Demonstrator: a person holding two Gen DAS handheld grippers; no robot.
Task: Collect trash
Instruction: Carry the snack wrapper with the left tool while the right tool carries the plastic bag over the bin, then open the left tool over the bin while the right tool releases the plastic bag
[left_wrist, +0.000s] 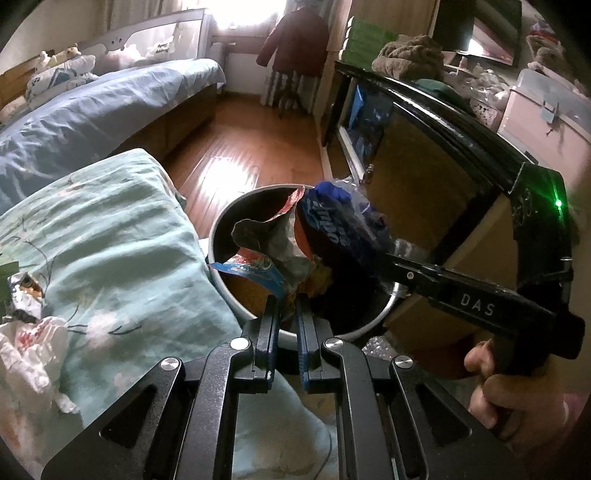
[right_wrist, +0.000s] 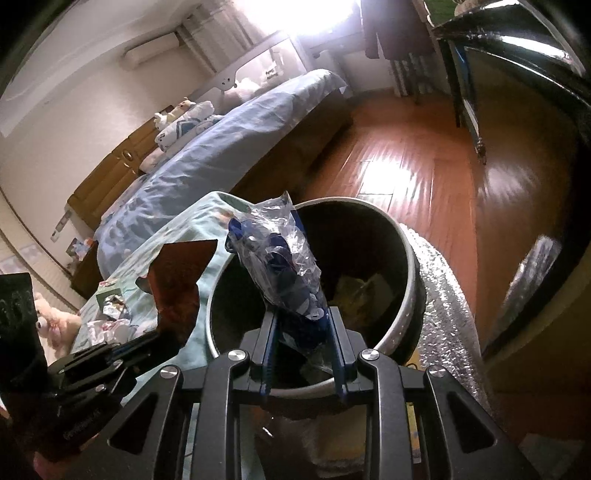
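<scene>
A round trash bin (left_wrist: 221, 236) with a pale rim stands on the floor beside the bed; it also shows in the right wrist view (right_wrist: 402, 236). My left gripper (left_wrist: 287, 301) is shut on a torn red-and-blue snack wrapper (left_wrist: 258, 236) held over the bin; the wrapper shows in the right wrist view (right_wrist: 177, 273). My right gripper (right_wrist: 301, 314) is shut on a crumpled blue-and-clear plastic wrapper (right_wrist: 280, 258) above the bin mouth; that wrapper shows in the left wrist view (left_wrist: 332, 218). More crumpled wrappers (left_wrist: 26, 295) lie on the green quilt.
A green quilt (left_wrist: 110, 229) covers the bed edge left of the bin. A blue-covered bed (left_wrist: 92, 107) lies beyond. A black-framed cabinet (left_wrist: 424, 122) stands on the right. Silver foil matting (right_wrist: 443, 295) lies right of the bin. A wooden floor (left_wrist: 240, 147) runs between them.
</scene>
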